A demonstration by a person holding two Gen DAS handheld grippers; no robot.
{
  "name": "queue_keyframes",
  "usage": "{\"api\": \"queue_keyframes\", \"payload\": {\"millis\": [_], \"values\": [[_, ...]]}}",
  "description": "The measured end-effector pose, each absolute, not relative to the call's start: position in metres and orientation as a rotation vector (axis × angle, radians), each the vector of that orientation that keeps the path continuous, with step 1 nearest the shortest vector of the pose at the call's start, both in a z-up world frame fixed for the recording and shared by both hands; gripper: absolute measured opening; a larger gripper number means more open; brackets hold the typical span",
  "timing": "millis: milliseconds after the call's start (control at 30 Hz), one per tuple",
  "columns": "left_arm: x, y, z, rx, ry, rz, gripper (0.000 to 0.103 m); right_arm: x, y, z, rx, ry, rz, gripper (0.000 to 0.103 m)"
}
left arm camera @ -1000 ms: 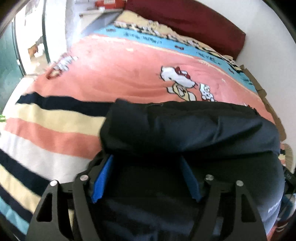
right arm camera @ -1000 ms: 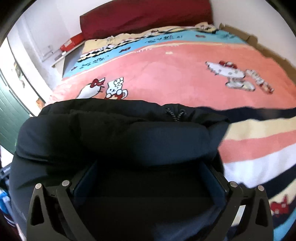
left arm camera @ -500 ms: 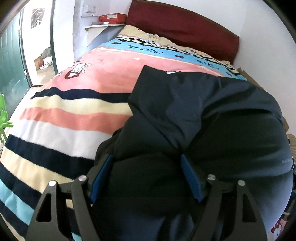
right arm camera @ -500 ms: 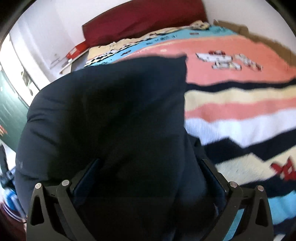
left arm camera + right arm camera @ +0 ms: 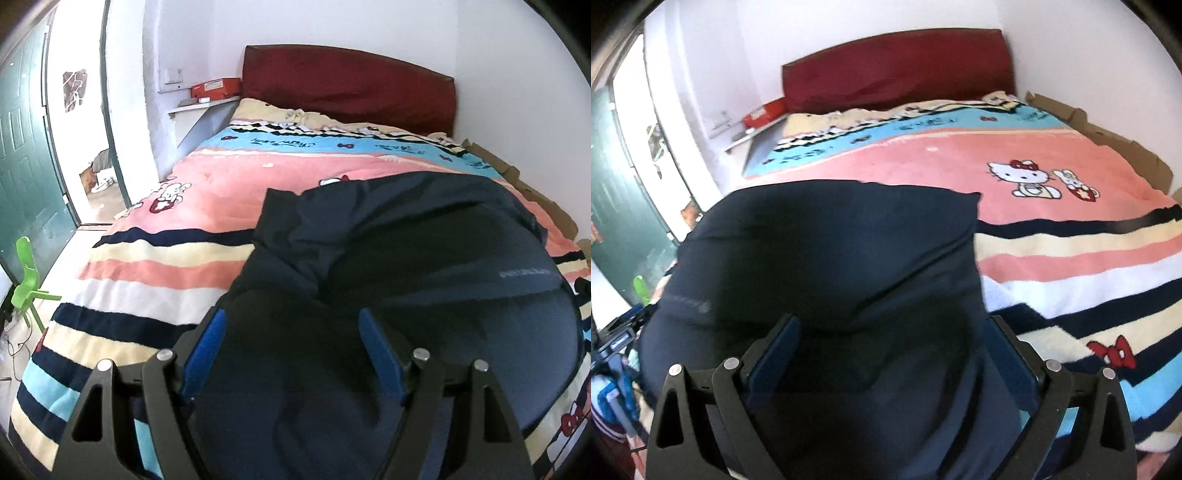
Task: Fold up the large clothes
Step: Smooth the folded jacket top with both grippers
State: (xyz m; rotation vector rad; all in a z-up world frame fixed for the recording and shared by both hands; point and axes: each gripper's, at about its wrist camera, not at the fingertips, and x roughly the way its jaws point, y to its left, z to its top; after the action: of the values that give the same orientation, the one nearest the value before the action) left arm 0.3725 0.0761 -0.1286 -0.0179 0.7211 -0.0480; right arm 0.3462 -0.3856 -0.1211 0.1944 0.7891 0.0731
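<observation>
Gaping wide, both tools straddle jacket (image 5: 424,258).

Compared with a second earlier, the dark jacket (image 5: 424,258) no longer lies as a low roll across the bed (image 5: 207,192); it now bulges up between the two views, its folded edge raised. Both cameras sit higher and farther back, revealing the headboard (image 5: 897,70) and more striped blanket (image 5: 1089,266).

Small pale print on the dark jacket (image 5: 524,272) and script on the blanket (image 5: 284,142) are too blurred to read.
</observation>
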Motion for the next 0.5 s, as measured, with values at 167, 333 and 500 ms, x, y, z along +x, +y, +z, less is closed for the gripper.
{"api": "queue_keyframes", "payload": {"millis": [167,333,500], "values": [[0.373,0.069,-0.135,0.002,0.729,-0.054,0.074,0.340,-0.372,-0.137,0.170,0.825,0.107,0.098],[0.374,0.067,-0.139,0.003,0.727,-0.050,0.074,0.339,-0.383,-0.156,0.239,0.841,0.101,0.099],[0.373,0.065,-0.143,0.014,0.719,-0.045,0.074,0.336,-0.387,-0.159,0.224,0.837,0.106,0.100]]}}
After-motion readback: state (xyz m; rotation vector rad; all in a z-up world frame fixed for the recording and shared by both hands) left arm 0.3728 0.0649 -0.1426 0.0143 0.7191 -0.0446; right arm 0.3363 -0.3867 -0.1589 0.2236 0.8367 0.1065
